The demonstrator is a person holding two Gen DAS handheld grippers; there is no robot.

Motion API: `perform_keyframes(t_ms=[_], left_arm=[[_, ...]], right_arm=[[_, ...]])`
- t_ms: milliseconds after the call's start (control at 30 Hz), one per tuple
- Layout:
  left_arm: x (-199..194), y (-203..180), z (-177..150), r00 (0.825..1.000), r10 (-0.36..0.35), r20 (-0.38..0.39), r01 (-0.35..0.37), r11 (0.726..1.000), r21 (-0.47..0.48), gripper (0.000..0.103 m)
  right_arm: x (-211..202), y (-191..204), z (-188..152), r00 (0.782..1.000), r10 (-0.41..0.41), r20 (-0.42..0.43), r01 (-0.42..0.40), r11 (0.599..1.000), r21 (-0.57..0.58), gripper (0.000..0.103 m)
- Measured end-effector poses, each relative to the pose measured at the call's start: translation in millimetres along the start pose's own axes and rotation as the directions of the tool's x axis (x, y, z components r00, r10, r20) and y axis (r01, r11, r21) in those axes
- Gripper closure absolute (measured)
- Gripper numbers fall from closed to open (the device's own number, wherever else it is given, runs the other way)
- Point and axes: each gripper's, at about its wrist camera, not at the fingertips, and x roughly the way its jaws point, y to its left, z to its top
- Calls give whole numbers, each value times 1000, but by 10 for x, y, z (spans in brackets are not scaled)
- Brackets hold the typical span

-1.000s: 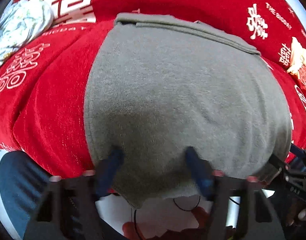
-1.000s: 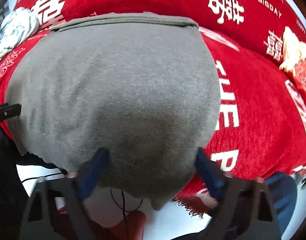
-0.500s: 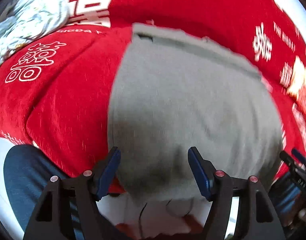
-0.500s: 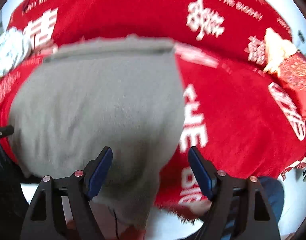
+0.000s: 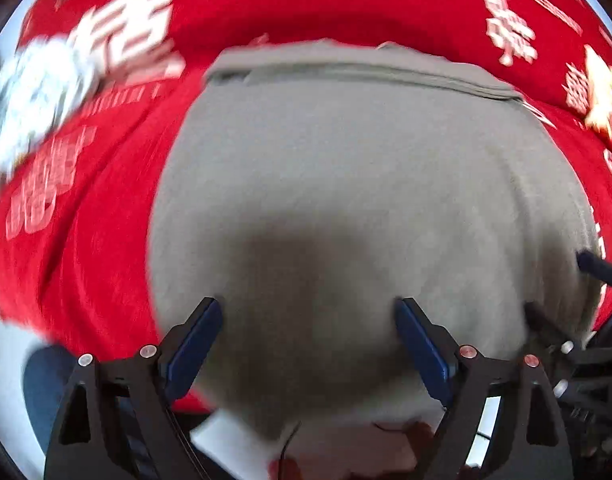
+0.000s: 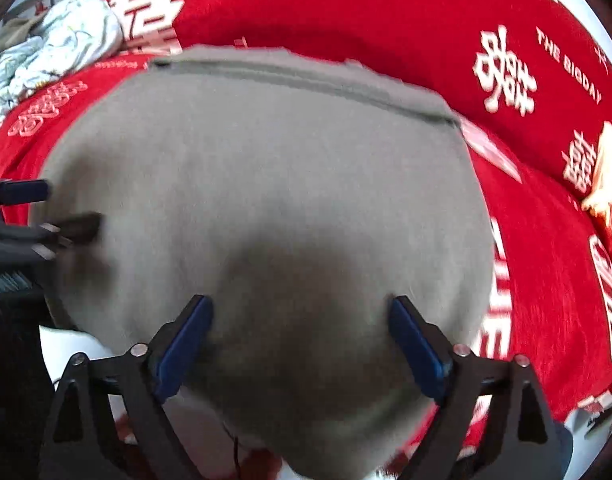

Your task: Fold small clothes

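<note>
Your grey garment (image 5: 357, 184) lies flat on the red cloth (image 5: 86, 240), hemmed band at the far edge, long axis running L-R. Both your left gripper (image 5: 307, 344) & right gripper (image 6: 300, 340) hover spread wide over its near edge, grasping nothing.

Work surface covered by a red cloth (image 6: 405, 8) printed with large white Chinese characters (image 6: 503, 74) and the English text "THE BIGDAY" (image 6: 569, 66). The cloth fills most of both views and hangs over the near edge. Beneath the edge, a pale floor (image 5: 10, 364) shows at lower left in the left wrist view. A crumpled white patterned cloth (image 6: 62, 44) lies at the far left. A cream and red ornament (image 6: 605, 176) sits at the far right. Lighting bright and even. Left view is motion-blurred.
</note>
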Motion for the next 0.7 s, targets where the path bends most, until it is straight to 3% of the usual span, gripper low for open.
perform_keyframes(t_ms=[133,200,300,400,467,500,533,567,600,700], left_arm=[[-129,474,-226,1000,-1,-15,-2,985,-171,13],[-15,596,-321,996,-46,-82,25,969,-244,13],[264,616,-415,968,-149,-204,84,951,-296,13],[392,508,-455,940,-238,-243,165,944,-286,16],[403,468,-442,933,-270,-238,200,939,-280,30],[384,459,-432,934,-272,-233,204,939,-278,43],[349,452,-430,934,-279,-225,215,938,-272,53],[296,433,-425,936,-275,-221,215,942,-259,73],[234,431,-423,942,-258,-214,205,948,-243,91],[-28,449,-367,948,-284,-144,250,944,-214,91]], right_arm=[[-261,-254,-221,999,-33,-1,33,997,76,10],[-277,-404,-330,999,29,-30,-24,989,146,10],[-105,-493,-420,991,83,-109,-61,980,191,10],[37,-558,-465,980,115,-164,-74,969,237,10],[68,-599,-477,973,170,-156,-125,956,266,21],[75,-594,-479,974,162,-160,-116,959,260,33],[54,-582,-481,979,124,-160,-83,967,242,54],[7,-572,-479,982,124,-143,-89,970,228,68],[-41,-550,-477,981,149,-125,-119,968,220,92],[-235,-589,-459,980,190,-62,-173,961,213,92]])
